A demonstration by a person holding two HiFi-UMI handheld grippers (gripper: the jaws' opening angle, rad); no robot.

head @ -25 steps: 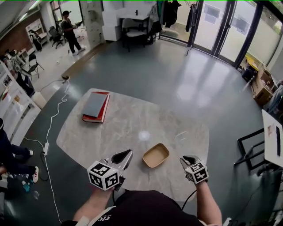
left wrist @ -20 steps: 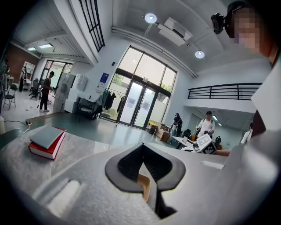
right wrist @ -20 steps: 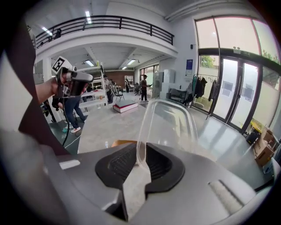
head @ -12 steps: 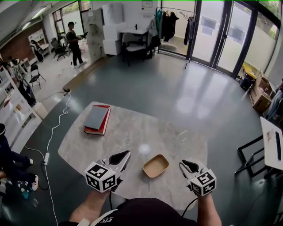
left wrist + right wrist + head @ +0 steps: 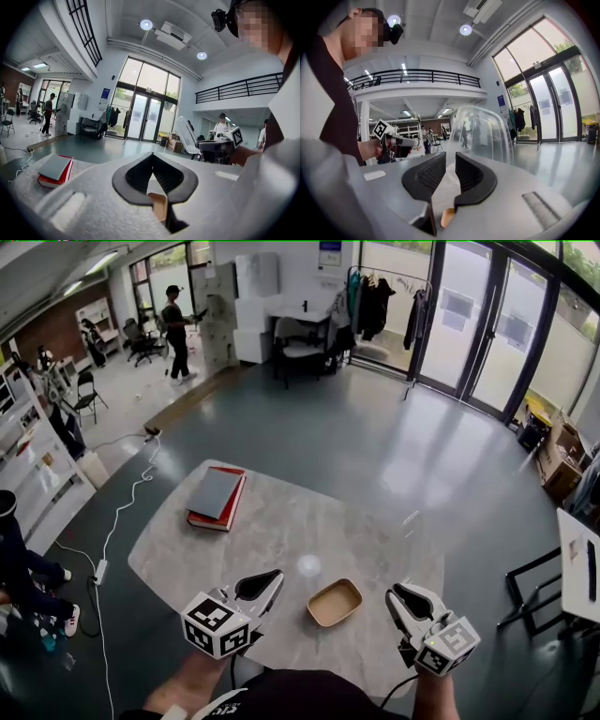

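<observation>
My right gripper (image 5: 405,596) (image 5: 449,176) hovers over the marble table's (image 5: 281,521) near right corner, shut on the rim of a clear plastic lid (image 5: 480,133). The lid stands up from its jaws and also shows in the left gripper view (image 5: 186,135). My left gripper (image 5: 264,582) (image 5: 153,180) is at the near left, open, with nothing between its fingers. A tan tray (image 5: 335,603) lies on the table between the two grippers. At the table's far left corner a grey book rests on a red book (image 5: 216,498) (image 5: 55,168).
A white cable (image 5: 122,512) runs over the floor left of the table. A black frame and a white tabletop (image 5: 572,549) stand at the right. Cardboard boxes (image 5: 562,451) sit by the glass doors. A person (image 5: 176,320) stands far back left.
My right gripper has drawn back toward the near right and tipped upward, so the lid now stands against the ceiling. The left gripper has shifted only a little.
</observation>
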